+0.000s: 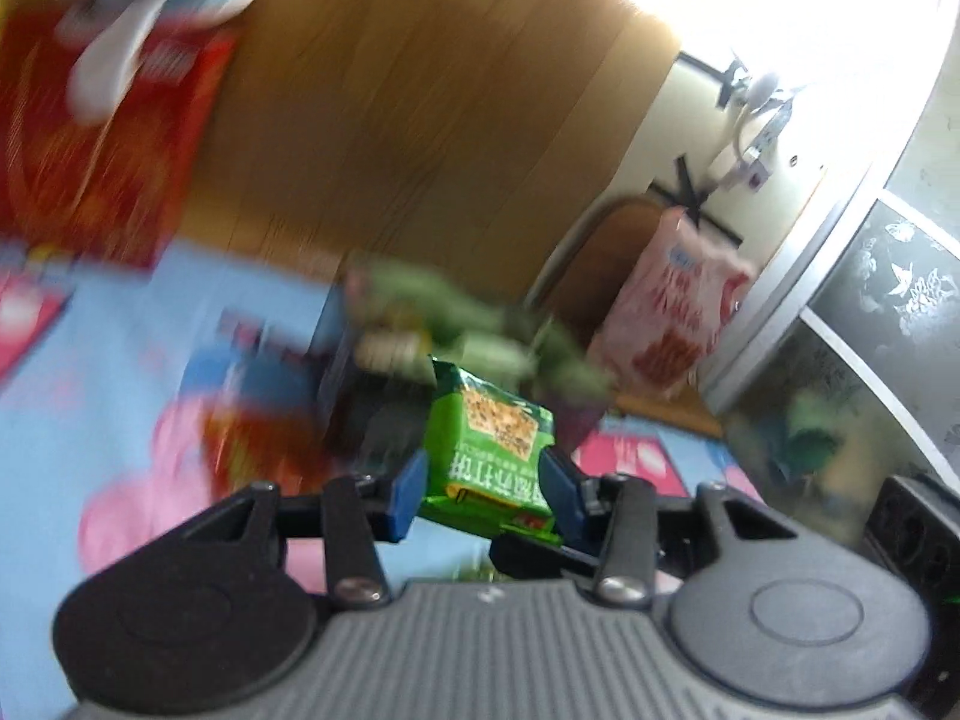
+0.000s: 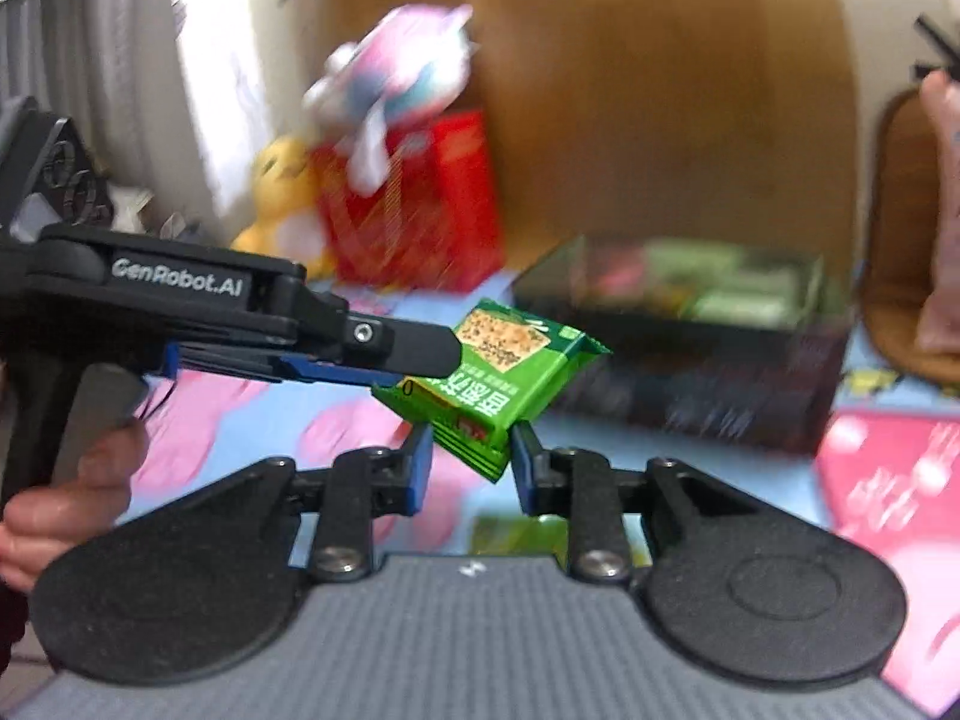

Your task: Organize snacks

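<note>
A green snack packet (image 2: 510, 366) with a cracker picture hangs in the air above the blue mat. My left gripper (image 2: 420, 366) reaches in from the left in the right wrist view and is shut on the packet's upper part. In its own view its blue pads press both sides of the packet (image 1: 489, 450). My right gripper (image 2: 471, 468) has its blue pads against the packet's lower corner, shut on it. A hand (image 2: 66, 480) holds the left gripper's handle.
A dark open box (image 2: 690, 360) holding green and pink packets stands behind the packet on the blue and pink mat (image 2: 210, 408). A red box (image 2: 420, 204) with a plush toy (image 2: 396, 78) on top stands at the back left. A pink bag (image 1: 672, 324) leans by a chair.
</note>
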